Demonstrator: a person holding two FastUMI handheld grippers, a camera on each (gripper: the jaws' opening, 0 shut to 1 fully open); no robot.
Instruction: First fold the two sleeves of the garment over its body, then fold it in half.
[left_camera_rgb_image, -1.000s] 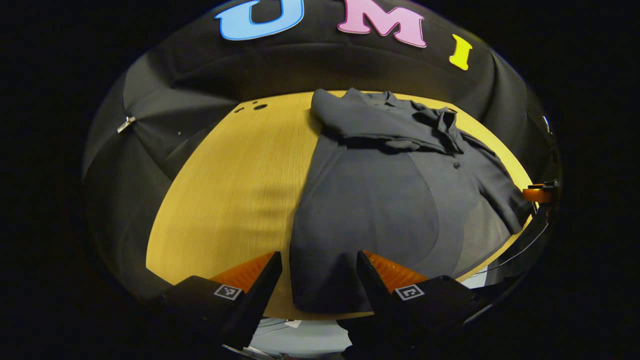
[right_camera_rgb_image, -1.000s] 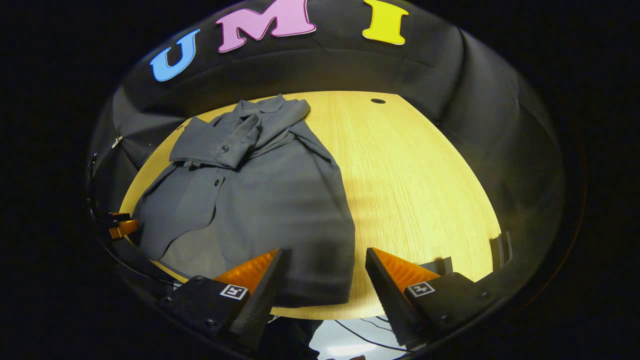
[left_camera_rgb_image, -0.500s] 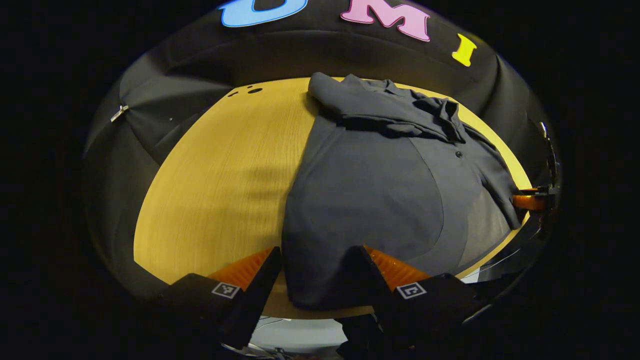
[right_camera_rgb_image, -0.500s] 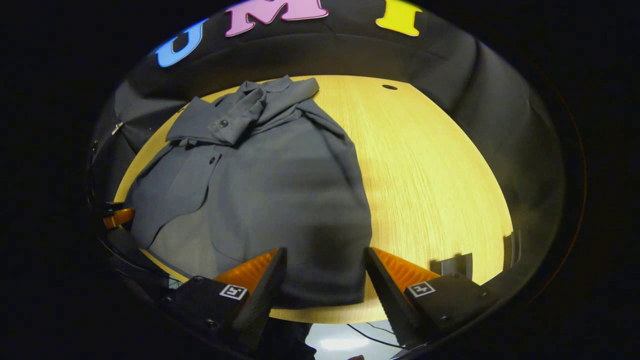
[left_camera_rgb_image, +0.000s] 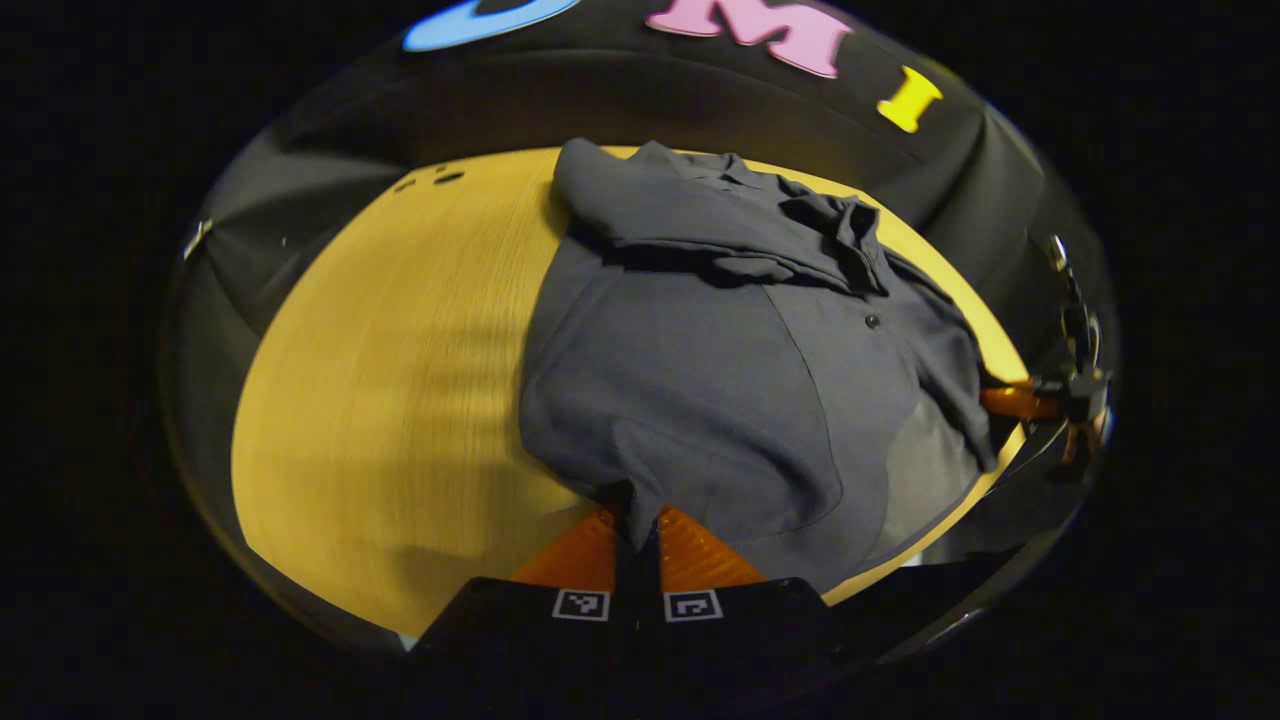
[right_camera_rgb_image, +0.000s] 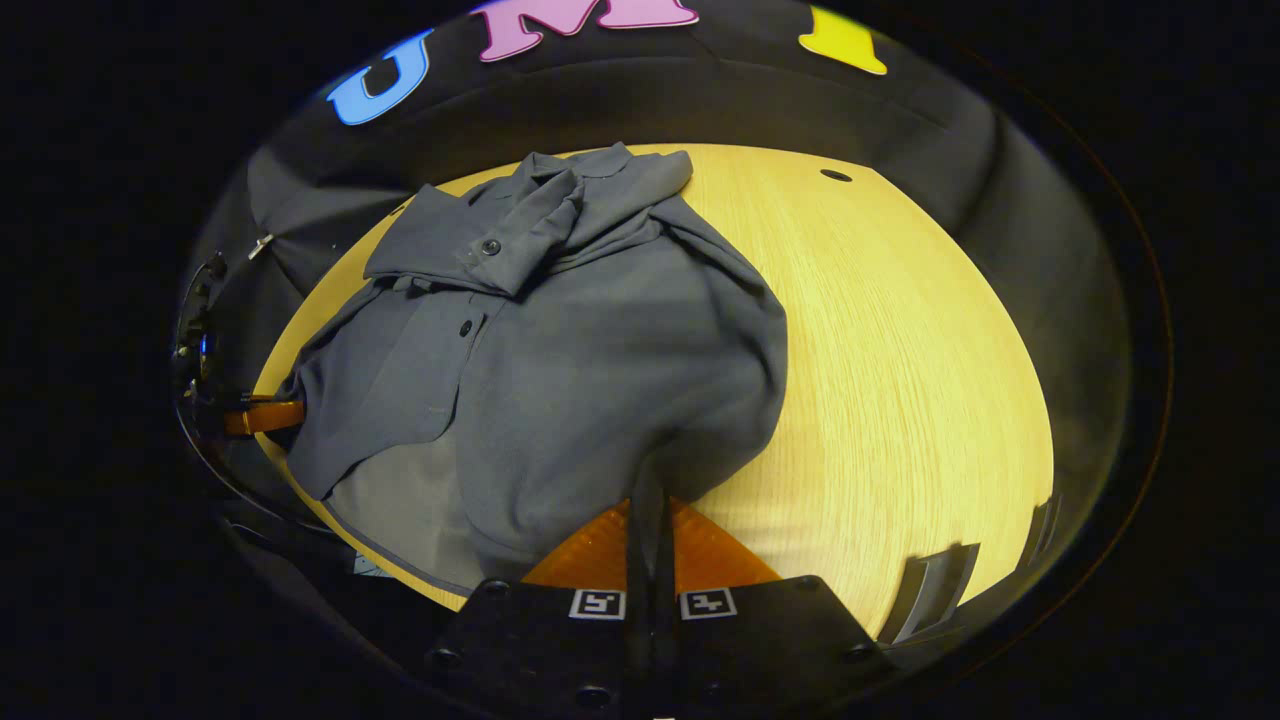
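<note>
Left gripper (left_camera_rgb_image: 637, 530): at the bottom centre of the left gripper view, its two fingers pressed together on the near hem of the garment, with a ridge of cloth bunched up just above the tips.
Right gripper (right_camera_rgb_image: 650, 520): at the bottom centre of the right gripper view, fingers likewise pinched on the garment's near hem, the fabric drawn into a peak where they grip. It also appears at the right edge of the left gripper view, beside the cloth.
Garment (left_camera_rgb_image: 700, 340): a dark grey button-front shirt lying on the surface, filling the middle of both views from the grippers up toward the far edge. Its near hem is lifted and gathered at each pinch.
Sleeves (left_camera_rgb_image: 700, 225): folded across the upper part of the body, lying in a band in the upper middle of the frame; in the right gripper view a cuff with a button rests on top, upper left of centre.
Collar (right_camera_rgb_image: 560, 165): at the far end of the shirt, near the far edge of the surface.
Surface (left_camera_rgb_image: 380, 380): light wood, bare at the left of the left gripper view and at the right of the right gripper view.
Booth wall (right_camera_rgb_image: 950, 180): black cloth behind the surface, across the top of both views.
</note>
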